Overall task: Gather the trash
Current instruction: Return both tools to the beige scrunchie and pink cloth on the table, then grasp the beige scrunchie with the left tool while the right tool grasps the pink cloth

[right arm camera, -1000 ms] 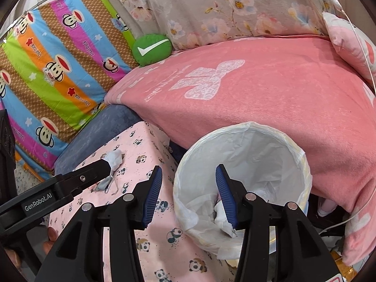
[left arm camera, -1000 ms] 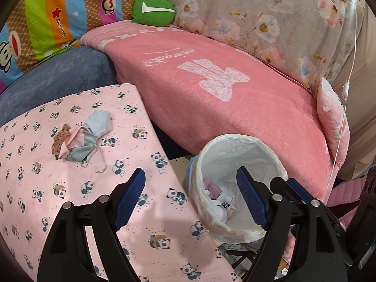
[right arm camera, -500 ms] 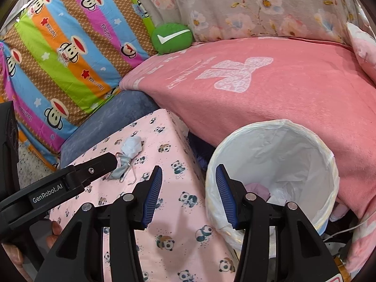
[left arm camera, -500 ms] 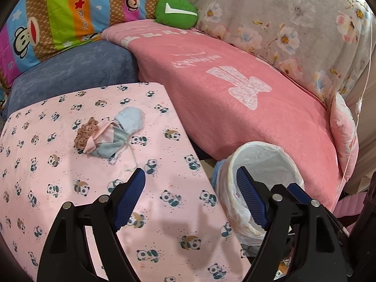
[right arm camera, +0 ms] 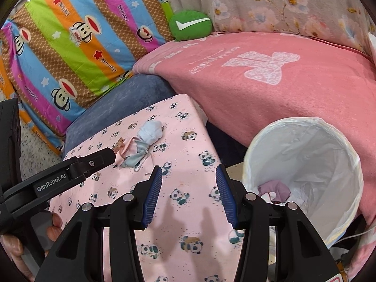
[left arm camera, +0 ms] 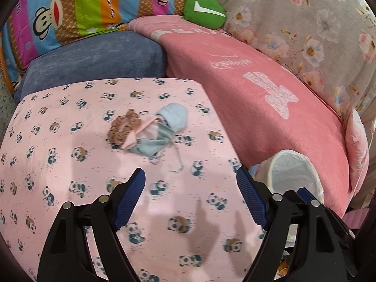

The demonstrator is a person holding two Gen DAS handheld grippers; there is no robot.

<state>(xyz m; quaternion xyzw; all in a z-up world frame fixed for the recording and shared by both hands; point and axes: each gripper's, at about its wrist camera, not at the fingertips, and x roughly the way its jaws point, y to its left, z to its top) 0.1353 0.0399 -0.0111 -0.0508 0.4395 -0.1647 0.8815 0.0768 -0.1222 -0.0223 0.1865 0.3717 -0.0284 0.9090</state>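
Observation:
A small heap of cloth scraps point(left arm camera: 150, 131), brown, pink and pale blue with loose threads, lies on the pink panda-print table point(left arm camera: 58, 164). My left gripper point(left arm camera: 190, 188) is open and empty, just short of the heap. The heap also shows in the right wrist view point(right arm camera: 143, 143), with the left gripper's finger point(right arm camera: 98, 159) beside it. My right gripper point(right arm camera: 189, 188) is open and empty above the table's right part. The white-lined trash bin point(right arm camera: 305, 176) stands right of the table, with purple and white scraps inside; its rim shows in the left wrist view point(left arm camera: 293, 171).
A sofa with a pink blanket point(left arm camera: 258, 89) runs behind the table and bin. A blue cushion point(left arm camera: 94, 61), a striped monkey-print pillow point(right arm camera: 70, 47) and a green round cushion point(left arm camera: 204, 11) lie at the back. A floral cover point(left arm camera: 305, 23) drapes the backrest.
Both grippers have swung left, away from the bin and over the table. The cloth heap now sits closer to the middle of the left wrist view. Both stay open.

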